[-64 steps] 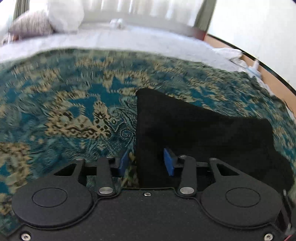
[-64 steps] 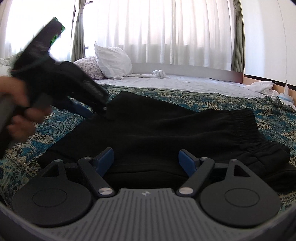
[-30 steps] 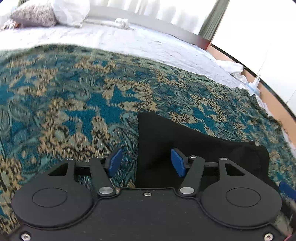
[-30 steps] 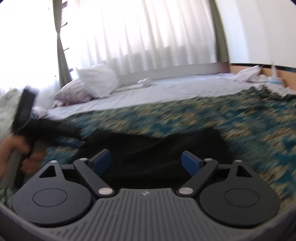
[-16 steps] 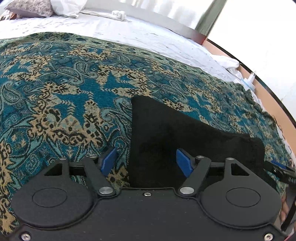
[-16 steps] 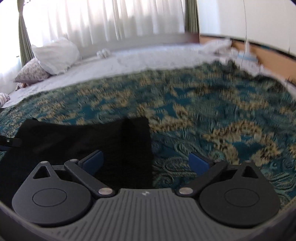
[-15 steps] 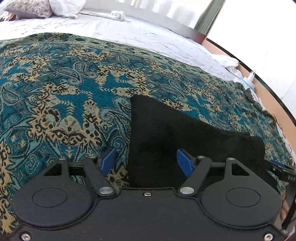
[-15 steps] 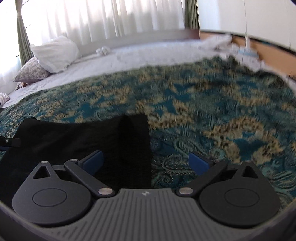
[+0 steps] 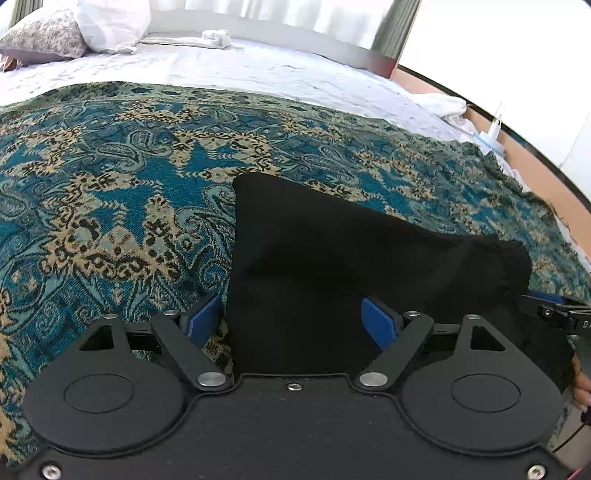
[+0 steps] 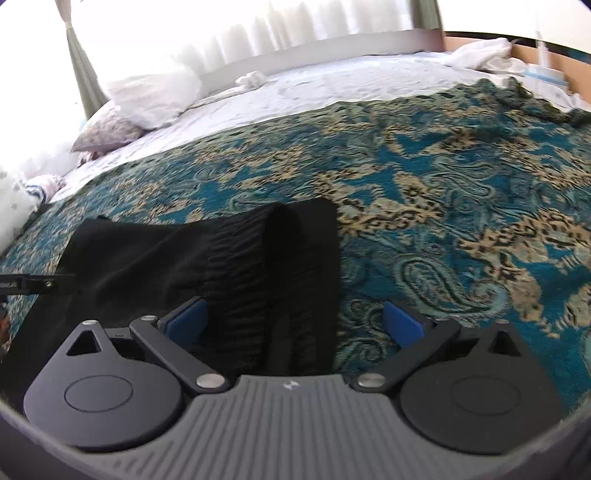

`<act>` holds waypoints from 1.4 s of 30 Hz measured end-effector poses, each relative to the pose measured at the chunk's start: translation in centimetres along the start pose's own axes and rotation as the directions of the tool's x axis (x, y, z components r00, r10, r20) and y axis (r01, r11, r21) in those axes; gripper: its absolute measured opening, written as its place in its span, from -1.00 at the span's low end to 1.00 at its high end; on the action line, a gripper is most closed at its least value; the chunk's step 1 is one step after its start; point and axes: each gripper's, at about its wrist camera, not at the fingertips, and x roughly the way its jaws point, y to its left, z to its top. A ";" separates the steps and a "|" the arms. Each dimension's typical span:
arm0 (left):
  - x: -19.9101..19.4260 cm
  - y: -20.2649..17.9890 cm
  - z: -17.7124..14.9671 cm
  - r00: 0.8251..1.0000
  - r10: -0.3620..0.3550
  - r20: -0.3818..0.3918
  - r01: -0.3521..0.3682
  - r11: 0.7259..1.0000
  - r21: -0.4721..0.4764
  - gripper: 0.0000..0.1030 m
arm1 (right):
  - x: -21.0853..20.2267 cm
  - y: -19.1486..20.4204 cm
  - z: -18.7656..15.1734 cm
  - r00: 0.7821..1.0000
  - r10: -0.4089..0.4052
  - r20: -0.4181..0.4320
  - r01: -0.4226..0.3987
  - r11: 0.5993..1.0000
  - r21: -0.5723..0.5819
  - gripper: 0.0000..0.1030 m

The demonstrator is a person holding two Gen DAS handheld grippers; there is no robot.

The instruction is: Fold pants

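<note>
Below both spread-apart tools, left (image 9: 291, 319) and right (image 10: 293, 319), black pants (image 9: 332, 258), near edge hidden

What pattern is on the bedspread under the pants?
Teal and blue paisley with tan and black motifs on the bedspread, clearest in the left wrist view.

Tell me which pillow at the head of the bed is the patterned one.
The grey floral pillow, leftmost, beside the plain white pillow standing to its right.

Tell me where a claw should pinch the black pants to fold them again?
Probably the near corners of the black pants. Each open claw, left claw and right claw, already straddles a side edge, so come in low from the near side, flat along the patterned blanket.
</note>
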 end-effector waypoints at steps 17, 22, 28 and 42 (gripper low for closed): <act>0.5 1.0 0.7 0.992 -0.126 -0.028 0.124 0.990 -0.063 0.45 | 0.8 -1.2 0.7 0.993 0.115 0.023 -0.116 0.989 0.088 0.66; 0.9 0.8 1.1 0.989 -0.144 -0.035 0.141 0.988 -0.068 0.62 | 0.8 -1.9 1.7 0.994 0.102 0.026 -0.104 0.987 0.122 0.45; 1.5 0.5 1.6 0.990 -0.137 -0.032 0.135 0.989 -0.059 0.63 | 2.5 -1.3 2.7 0.996 0.090 -0.018 -0.089 0.995 0.051 0.50; 1.4 0.7 1.7 0.999 -0.040 0.028 0.042 0.997 -0.063 -0.56 | 2.2 -1.4 2.1 0.988 0.155 0.006 -0.154 0.979 0.132 0.03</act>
